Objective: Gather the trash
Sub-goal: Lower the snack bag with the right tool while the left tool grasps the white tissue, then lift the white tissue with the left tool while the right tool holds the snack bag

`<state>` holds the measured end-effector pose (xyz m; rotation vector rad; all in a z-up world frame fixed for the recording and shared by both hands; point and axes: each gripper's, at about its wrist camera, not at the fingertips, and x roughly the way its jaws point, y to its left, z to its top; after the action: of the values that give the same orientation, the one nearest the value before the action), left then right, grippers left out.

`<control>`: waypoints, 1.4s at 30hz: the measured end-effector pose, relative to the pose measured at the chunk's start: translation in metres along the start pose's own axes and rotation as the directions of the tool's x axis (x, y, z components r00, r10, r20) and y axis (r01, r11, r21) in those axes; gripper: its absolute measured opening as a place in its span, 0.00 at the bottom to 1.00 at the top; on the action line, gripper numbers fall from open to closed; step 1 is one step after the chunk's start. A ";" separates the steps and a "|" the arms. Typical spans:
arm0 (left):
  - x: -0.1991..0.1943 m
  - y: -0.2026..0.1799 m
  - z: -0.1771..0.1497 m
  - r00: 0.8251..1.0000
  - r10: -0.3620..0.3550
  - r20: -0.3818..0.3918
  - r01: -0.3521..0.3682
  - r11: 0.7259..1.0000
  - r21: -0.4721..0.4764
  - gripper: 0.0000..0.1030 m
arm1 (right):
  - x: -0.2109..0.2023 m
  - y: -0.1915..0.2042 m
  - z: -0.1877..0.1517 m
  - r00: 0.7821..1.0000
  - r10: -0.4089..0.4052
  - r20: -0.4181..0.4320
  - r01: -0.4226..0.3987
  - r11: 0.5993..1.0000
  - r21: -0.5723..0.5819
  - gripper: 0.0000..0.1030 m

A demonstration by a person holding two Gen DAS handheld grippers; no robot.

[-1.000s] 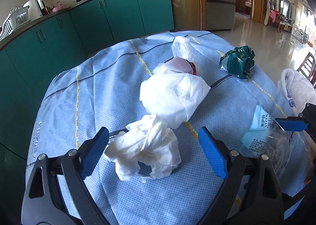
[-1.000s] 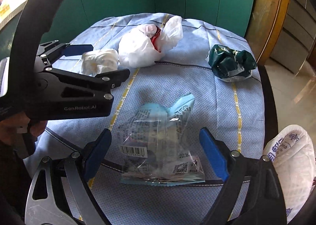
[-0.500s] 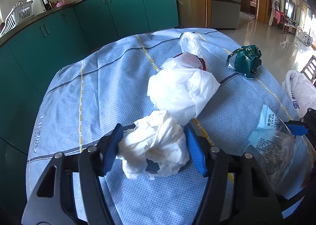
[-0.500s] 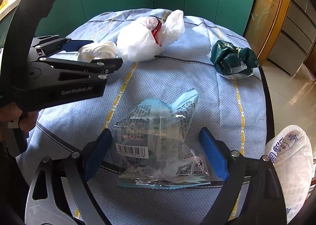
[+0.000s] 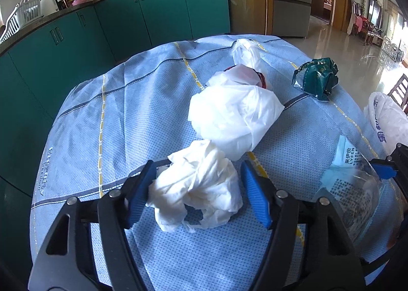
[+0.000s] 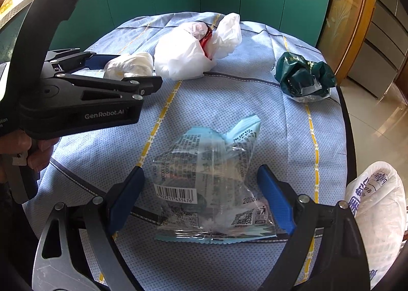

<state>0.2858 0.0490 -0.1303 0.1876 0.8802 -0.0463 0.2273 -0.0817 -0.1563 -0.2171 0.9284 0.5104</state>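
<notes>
Through the left wrist camera, our left hand-held gripper (image 5: 196, 192) brackets the crumpled tissue (image 5: 197, 186) on the blue-clothed surface (image 5: 107, 117), its blue pads touching or nearly touching the paper, so we judge it closing rather than gripping. The white plastic bag (image 5: 234, 115) lies just beyond.

Through the right wrist camera, our right hand-held gripper (image 6: 204, 201) stands spread around the clear snack wrapper (image 6: 211, 184), lined up to pinch it. The green foil packet (image 6: 304, 78) sits well apart.

The left claw (image 5: 197, 192) has narrowed from a wide spread to a close bracket around the crumpled white paper tissue (image 5: 197, 189), its blue pads now just beside the wad's sides. The right claw (image 6: 201, 199) has crept slightly forward over the clear blue-printed plastic wrapper (image 6: 209, 186).
</notes>
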 end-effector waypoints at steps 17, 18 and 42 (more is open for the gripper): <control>-0.033 0.019 -0.004 0.993 0.093 0.068 -0.088 0.993 -0.075 0.50 | -0.015 -0.003 -0.001 0.998 0.049 0.044 -0.050 0.999 0.009 0.66; -0.039 0.020 -0.006 0.992 0.099 0.082 -0.093 0.993 -0.076 0.50 | -0.017 -0.004 -0.001 0.997 0.052 0.049 -0.052 0.999 0.010 0.66; -0.066 0.043 -0.023 0.995 -0.027 0.100 0.045 0.982 -0.182 0.51 | -0.058 -0.057 -0.018 0.991 0.050 0.122 -0.068 0.986 0.151 0.66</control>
<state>0.2313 0.0932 -0.0882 -0.0039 0.7859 -0.0078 0.2147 -0.1564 -0.1221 -0.0187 0.8567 0.4982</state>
